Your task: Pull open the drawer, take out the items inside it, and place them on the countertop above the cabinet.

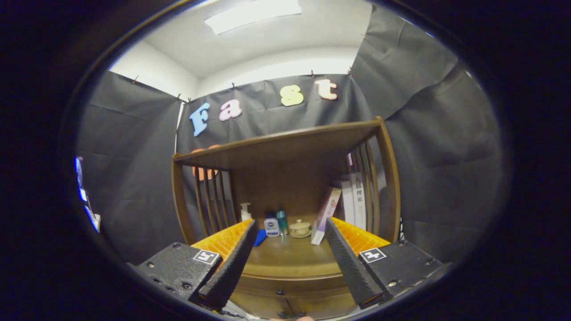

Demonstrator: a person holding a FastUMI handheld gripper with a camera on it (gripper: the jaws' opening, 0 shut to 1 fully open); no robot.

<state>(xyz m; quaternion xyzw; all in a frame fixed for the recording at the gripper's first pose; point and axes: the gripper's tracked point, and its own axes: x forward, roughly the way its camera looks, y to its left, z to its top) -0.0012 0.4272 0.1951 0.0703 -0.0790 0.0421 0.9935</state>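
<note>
Gripper wide open, holding nothing, aimed at a smooth rounded wooden cabinet; the drawer front runs sideways below the countertop.

Your light comes from a ceiling panel overhead, blown out to plain white. The cabinet sits dim under its top shelf, the small items at the back in shadow. Fisheye distortion bends the straight posts outward. The spread fingers of your gripper look slightly soft up close; the middle stays sharp.
</note>
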